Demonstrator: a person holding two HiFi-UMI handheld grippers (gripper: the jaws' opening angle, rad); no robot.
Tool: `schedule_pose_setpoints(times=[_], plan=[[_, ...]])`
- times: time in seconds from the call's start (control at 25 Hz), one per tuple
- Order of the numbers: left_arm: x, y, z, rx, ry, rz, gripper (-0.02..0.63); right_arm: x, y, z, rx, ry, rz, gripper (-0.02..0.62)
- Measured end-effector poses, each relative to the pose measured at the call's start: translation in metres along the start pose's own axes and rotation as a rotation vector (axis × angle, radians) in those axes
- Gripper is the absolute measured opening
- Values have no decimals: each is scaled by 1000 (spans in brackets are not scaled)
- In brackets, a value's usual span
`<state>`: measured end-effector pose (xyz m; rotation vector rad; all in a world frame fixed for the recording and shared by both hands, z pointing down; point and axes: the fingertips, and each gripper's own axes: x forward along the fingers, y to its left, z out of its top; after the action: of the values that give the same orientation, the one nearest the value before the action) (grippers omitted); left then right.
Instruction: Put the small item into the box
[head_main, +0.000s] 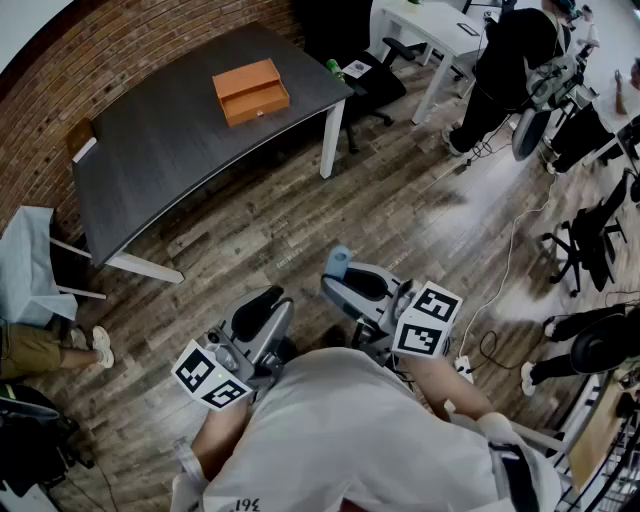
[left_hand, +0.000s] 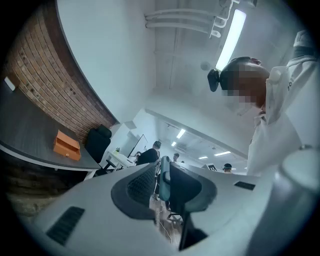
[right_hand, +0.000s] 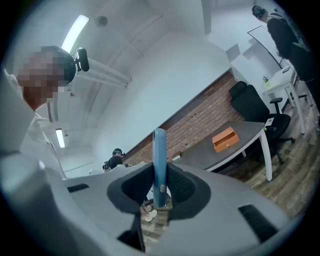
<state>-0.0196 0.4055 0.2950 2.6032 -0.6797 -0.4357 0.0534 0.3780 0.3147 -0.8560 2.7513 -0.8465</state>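
I've got the left gripper (head_main: 270, 305) and right gripper (head_main: 338, 285) side by side, close to the torso, roughly level. The right's jaws pinch the small blue item (right_hand: 159, 160). The left's jaws sit apart.

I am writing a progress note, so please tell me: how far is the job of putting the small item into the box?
Done: the right gripper is shut on the thin blue item. In hand: it is held in the air, far from the dark table. Remaining: go to the orange box on that table and put the item inside.
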Motion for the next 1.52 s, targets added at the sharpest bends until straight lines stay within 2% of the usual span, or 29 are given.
schedule_pose_setpoints(times=[0.72, 1.52], plan=[[13, 2, -4, 2, 15, 2, 94, -1, -14, 5, 20, -3, -3, 94], [44, -9, -27, -2, 10, 49, 94, -32, -55, 12, 58, 45, -64, 92]])
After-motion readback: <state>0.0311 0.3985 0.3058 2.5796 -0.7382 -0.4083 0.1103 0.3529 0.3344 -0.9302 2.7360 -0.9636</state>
